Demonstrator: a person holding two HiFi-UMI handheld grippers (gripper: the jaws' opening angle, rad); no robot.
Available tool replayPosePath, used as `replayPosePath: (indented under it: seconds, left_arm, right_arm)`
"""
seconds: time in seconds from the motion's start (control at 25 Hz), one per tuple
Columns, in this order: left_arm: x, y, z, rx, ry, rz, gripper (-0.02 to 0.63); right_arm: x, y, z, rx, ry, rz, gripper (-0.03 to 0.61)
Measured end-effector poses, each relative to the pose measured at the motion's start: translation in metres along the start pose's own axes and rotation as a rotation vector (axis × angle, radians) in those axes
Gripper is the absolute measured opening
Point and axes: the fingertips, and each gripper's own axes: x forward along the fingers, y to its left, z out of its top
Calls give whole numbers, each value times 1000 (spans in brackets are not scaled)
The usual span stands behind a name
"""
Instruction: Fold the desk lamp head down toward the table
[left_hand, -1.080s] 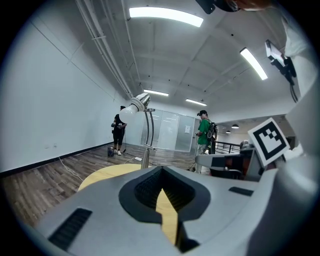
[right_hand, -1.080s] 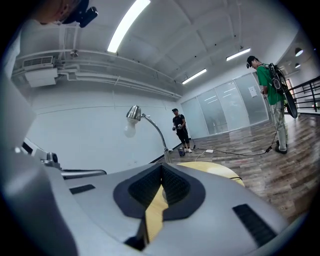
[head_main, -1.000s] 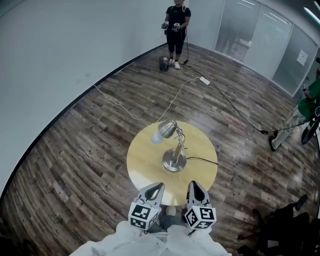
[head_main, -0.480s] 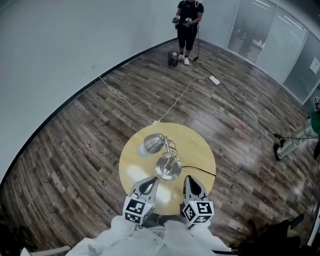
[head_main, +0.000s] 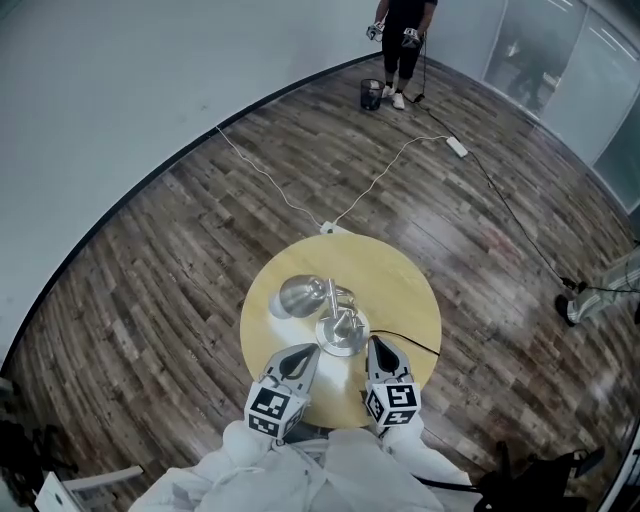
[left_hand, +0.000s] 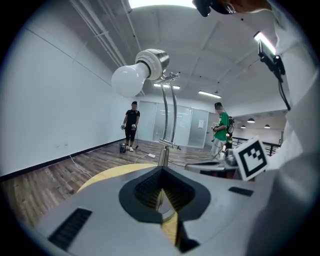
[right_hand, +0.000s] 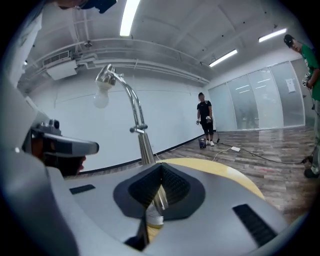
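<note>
We held the left gripper (head_main: 303, 352) and the right gripper (head_main: 379, 346) just beside the lamp (head_main: 340, 330), each with jaws closed together on nothing. The lamp stood on the round table (head_main: 412, 288), its head (head_main: 298, 297) raised above the base.

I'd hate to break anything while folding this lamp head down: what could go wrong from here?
The bare white bulb sticks out of the head of the silver metal desk lamp; pressing there may crack it. The left gripper and right gripper are both shut, so a push without a grip might tip the lamp on the round yellow table. The black cord beside the right gripper might snag.
</note>
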Motion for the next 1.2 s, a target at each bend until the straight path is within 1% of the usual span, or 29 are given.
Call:
replayPosePath:
  seconds: [0.08,0.16,0.28,0.36,0.4,0.44,0.48,0.56,0.64,0.72,0.76,0.84,0.92,1.0,1.08,1.2]
  left_arm:
    - [-3,4,0,11,0,-9,-2]
    - [-6,11,-1,25,17,-9,-2]
    - [-19,23,-3,21,85,10,-2]
    - [-32,32,10,36,90,31,-2]
    - [-38,35,20,53,82,40,0]
    - [-43,38,31,73,74,44,88]
    - [-48,40,43,94,62,46,157]
    - [-57,41,74,142,21,46,215]
    - [-67,34,115,217,-30,30,232]
    - [-72,22,157,324,-62,-7,233]
    - [-71,15,175,372,-57,-31,233]
    - [-63,7,198,425,-16,-83,233]
    - [-48,8,205,448,35,-121,233]
    - [-39,10,206,456,84,-123,233]
    - [-37,9,206,452,100,-112,230]
    - [-41,10,206,448,96,-82,215]
  right_arm:
    - [22,-1,-29,-48,59,49,12]
    - [46,-1,-62,-82,130,91,12]
    - [65,-2,-107,-66,233,88,12]
    - [69,-2,-125,-68,280,77,12]
    - [71,-1,-129,-76,290,75,12]
    - [72,0,-130,-87,293,73,12]
    - [73,0,-130,-97,296,73,12]
    - [73,0,-131,-99,301,74,12]
    - [72,1,-133,-90,306,75,12]
    - [72,2,-133,-88,310,71,12]
    - [71,2,-132,-89,310,67,12]
    - [71,2,-132,-92,311,58,12]
    - [71,3,-132,-95,315,48,12]
    - [71,6,-133,-92,317,41,12]
    - [69,8,-133,-91,318,37,12]
    - [70,9,-130,-94,317,30,12]
